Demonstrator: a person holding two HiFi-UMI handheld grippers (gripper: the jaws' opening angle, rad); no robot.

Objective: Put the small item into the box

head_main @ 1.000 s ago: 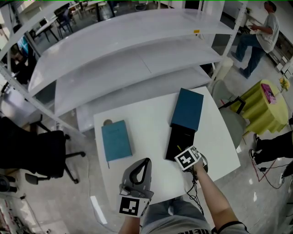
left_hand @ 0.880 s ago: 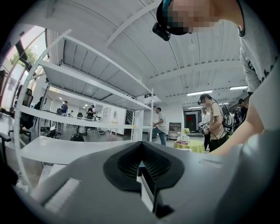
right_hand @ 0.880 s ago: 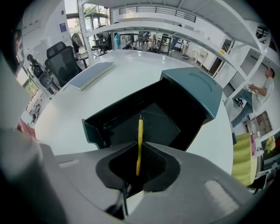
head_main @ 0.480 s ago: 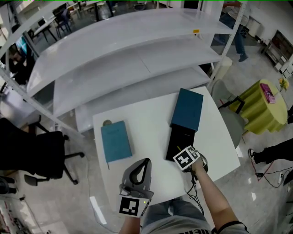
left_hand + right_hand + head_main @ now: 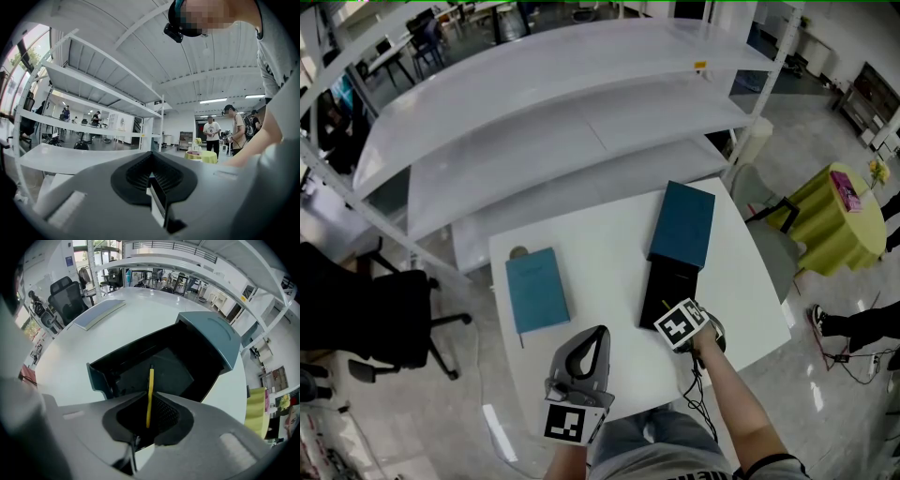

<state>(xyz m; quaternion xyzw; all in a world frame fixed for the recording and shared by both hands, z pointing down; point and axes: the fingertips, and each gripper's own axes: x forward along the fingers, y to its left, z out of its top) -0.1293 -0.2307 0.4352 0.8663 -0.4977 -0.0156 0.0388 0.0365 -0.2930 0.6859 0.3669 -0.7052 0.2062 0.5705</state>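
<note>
An open box [image 5: 668,291] with a black inside and a teal lid [image 5: 683,223] folded back lies on the right of the white table [image 5: 600,244]. My right gripper [image 5: 668,307] hovers over the box's near end, shut on a thin yellow stick [image 5: 150,379]. In the right gripper view the stick points into the box's black cavity [image 5: 166,366], just above the near wall. My left gripper [image 5: 597,335] rests at the table's front edge, jaws together and holding nothing [image 5: 151,158].
A teal notebook [image 5: 536,289] lies on the table's left side and also shows in the right gripper view as a flat teal notebook [image 5: 99,313]. White shelving [image 5: 553,103] rises behind the table. A black office chair [image 5: 384,314] stands at the left, and a yellow-green draped table [image 5: 839,220] at the right.
Both grippers and the box stay where they were. A person in the far right background has walked out of view.
</note>
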